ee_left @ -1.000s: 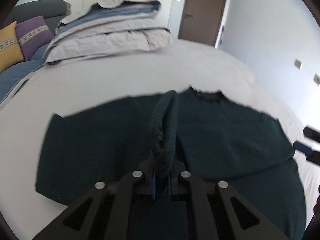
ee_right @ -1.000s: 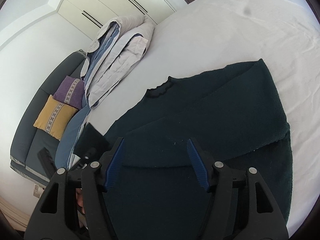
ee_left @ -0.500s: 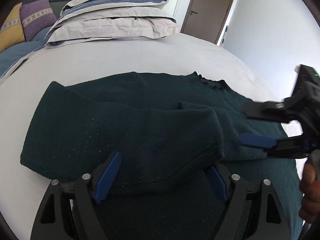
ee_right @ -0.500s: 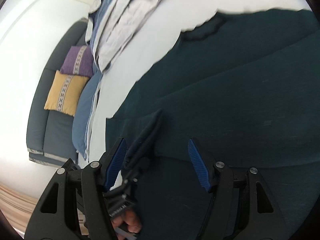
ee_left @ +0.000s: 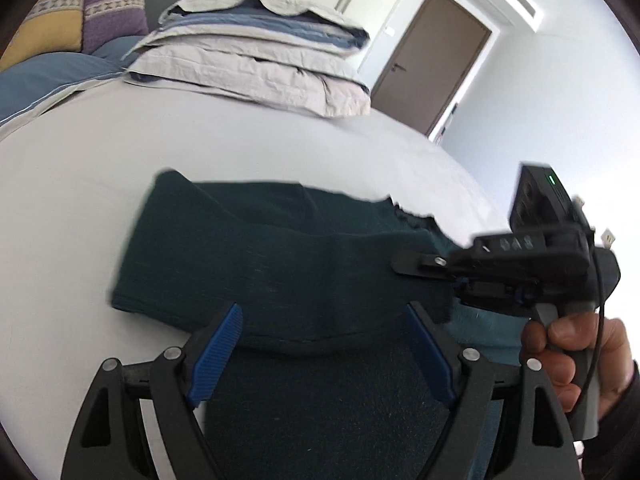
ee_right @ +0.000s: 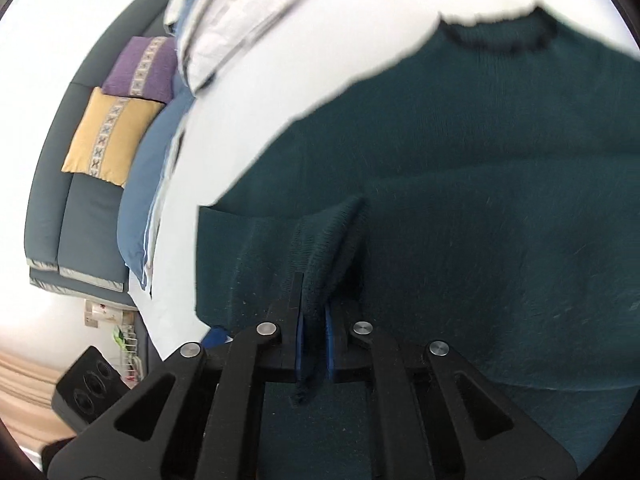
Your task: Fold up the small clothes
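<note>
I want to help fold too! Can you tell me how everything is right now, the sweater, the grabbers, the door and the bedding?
Dark green sweater: flat on the bed, sleeve folded across it.
Left hand-held gripper: open, empty.
Right hand-held gripper: shut on a sweater fold.
Door: closed.
Duvet: folded, stacked.
Cushions: leaning on the sofa.

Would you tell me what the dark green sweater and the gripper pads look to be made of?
The sweater looks like soft knitted wool or acrylic: matte, fuzzy surface, ribbed cuff. The left gripper pads look like blue ribbed rubber or plastic, with fine grooves.
</note>
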### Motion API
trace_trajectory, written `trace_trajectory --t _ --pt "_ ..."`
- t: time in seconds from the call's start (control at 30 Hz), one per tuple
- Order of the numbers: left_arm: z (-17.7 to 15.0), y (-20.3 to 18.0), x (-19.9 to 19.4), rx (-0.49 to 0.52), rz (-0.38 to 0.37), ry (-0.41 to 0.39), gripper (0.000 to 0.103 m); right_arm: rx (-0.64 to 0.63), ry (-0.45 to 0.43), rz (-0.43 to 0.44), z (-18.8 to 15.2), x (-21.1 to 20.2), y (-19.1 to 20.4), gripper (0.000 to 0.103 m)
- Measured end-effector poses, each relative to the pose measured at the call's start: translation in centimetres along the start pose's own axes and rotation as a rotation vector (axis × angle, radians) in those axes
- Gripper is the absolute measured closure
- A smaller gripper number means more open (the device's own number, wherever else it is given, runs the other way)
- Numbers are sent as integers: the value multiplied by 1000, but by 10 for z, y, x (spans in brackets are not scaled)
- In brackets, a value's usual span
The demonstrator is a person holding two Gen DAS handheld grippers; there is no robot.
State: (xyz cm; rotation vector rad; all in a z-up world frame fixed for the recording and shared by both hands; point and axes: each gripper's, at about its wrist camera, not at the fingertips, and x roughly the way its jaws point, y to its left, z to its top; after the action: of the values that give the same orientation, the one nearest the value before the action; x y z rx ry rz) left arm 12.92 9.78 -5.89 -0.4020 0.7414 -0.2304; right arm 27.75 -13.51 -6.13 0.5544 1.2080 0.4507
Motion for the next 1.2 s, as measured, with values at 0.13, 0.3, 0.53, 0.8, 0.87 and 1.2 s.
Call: trace_trajectory --t 0.13,0.3,0.53,0.8,0.87,1.2 --pt "20 27 -12 -61 21 -33 19 -20 -63 -35 -1 -43 -17 96" --pt "40 61 -5 -129 63 -14 19 29 -91 -110 1 -91 -65 96" --pt "58 71 45 -148 109 104 22 66 -95 -175 11 -99 -105 96" --pt "71 59 90 -73 187 174 24 90 -101 -190 4 -83 -143 96" --pt "73 55 99 -49 198 188 26 95 -110 -212 4 -84 -149 96" --pt "83 55 119 -32 211 203 34 104 -122 -216 -2 -79 -159 96"
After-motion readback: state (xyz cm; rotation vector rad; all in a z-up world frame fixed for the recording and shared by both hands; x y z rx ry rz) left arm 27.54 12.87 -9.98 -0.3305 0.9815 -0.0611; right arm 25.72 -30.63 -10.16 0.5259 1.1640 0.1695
